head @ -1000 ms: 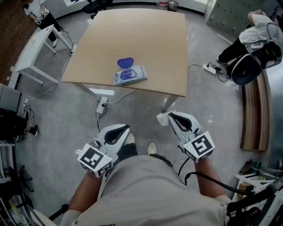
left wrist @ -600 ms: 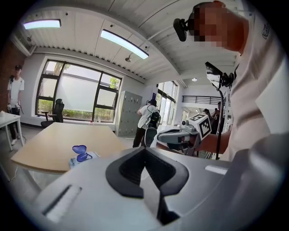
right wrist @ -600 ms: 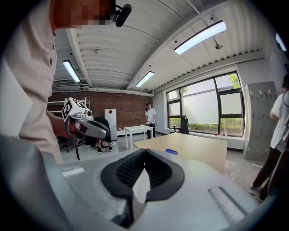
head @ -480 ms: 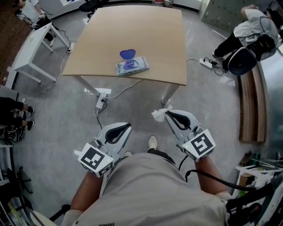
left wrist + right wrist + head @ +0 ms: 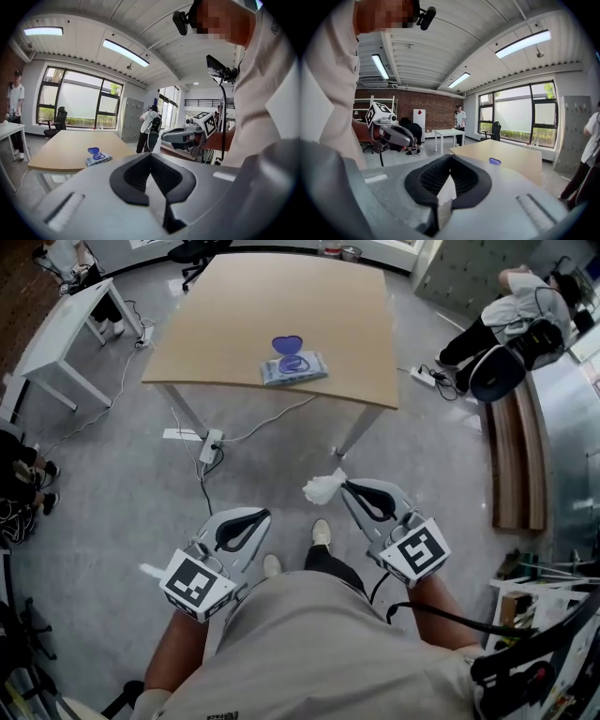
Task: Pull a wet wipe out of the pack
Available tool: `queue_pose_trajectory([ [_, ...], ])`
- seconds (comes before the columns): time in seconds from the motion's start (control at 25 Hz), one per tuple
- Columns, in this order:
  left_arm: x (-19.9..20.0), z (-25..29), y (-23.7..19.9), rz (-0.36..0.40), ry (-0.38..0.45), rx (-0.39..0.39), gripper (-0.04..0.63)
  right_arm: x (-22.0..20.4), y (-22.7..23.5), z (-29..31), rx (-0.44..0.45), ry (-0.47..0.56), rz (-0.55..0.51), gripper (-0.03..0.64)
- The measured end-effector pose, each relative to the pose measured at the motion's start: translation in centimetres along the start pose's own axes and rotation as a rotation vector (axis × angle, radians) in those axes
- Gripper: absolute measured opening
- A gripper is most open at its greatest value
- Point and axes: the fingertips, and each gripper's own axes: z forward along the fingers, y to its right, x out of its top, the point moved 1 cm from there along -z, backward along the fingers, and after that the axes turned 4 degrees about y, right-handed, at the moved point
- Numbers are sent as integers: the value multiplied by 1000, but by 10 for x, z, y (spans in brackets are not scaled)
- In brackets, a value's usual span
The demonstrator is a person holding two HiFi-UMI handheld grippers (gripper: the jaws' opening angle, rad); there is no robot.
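Note:
The wet wipe pack (image 5: pixel 294 367) lies near the front edge of the wooden table (image 5: pixel 281 306), its blue lid (image 5: pixel 287 344) flipped open. It also shows small in the left gripper view as the pack (image 5: pixel 98 158). My right gripper (image 5: pixel 345 487) is held low in front of my body, well away from the table, shut on a crumpled white wipe (image 5: pixel 323 487). The same wipe (image 5: pixel 446 192) sits pinched between the closed jaws in the right gripper view. My left gripper (image 5: pixel 263 516) hangs beside it at the same height, shut and holding nothing.
A white side table (image 5: pixel 52 334) stands at the left. Cables and a power strip (image 5: pixel 208 448) lie on the floor under the wooden table. A person (image 5: pixel 511 320) crouches at the far right beside a wooden bench (image 5: pixel 516 465). My shoes (image 5: pixel 320 532) show on the grey floor.
I have stepped back from the table, so the pack sits farther off. Both grippers stay low by my body, the right one still holding the wipe.

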Motion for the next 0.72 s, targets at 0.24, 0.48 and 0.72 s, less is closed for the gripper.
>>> queue_pose_trajectory([
  [0.24,-17,-31,24,24,-20,-94,5,-11,-50,-5,-36,-23,47,5],
  [0.48,-7,-52,44,36,-20,-83,5,8,-85,-22,-15,-13,36,5],
  [0.72,3,-27,104,37,2,-63,5,5,-80,-81,8,1,2,5],
])
